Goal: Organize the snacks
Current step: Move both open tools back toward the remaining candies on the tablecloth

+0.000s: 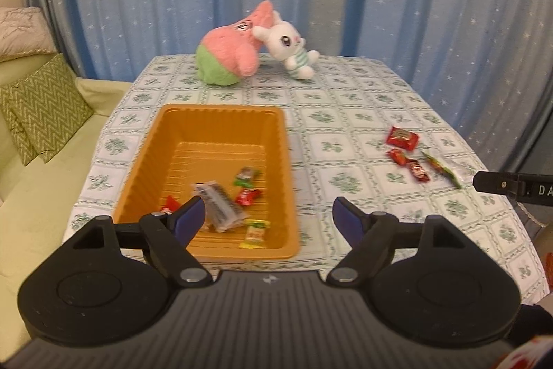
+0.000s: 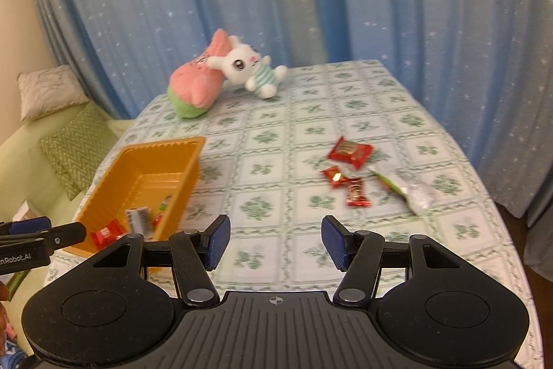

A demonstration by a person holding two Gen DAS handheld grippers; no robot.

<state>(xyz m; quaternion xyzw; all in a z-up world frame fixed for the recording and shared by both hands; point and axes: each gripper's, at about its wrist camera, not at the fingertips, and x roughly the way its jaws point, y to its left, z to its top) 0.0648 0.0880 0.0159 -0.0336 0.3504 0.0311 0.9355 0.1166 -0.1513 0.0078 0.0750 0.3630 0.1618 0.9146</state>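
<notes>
An orange tray [image 1: 221,116] [image 2: 103,185] sits on the table's left side and holds several wrapped snacks, among them a grey bar [image 1: 217,204] and a red candy [image 1: 247,197]. Loose snacks lie on the right: a red packet [image 1: 402,138] [image 2: 349,151], two small red candies [image 1: 397,156] [image 2: 356,192] and a green-and-clear wrapper [image 1: 444,169] [image 2: 404,187]. My left gripper [image 1: 268,220] is open and empty above the tray's near right corner. My right gripper [image 2: 274,239] is open and empty above the cloth, short of the loose snacks.
A pink-and-green plush [image 1: 230,57] [image 2: 193,85] and a white bunny plush [image 1: 290,47] [image 2: 249,68] lie at the table's far edge. A sofa with green cushions [image 1: 41,116] stands left of the table. Blue curtains hang behind.
</notes>
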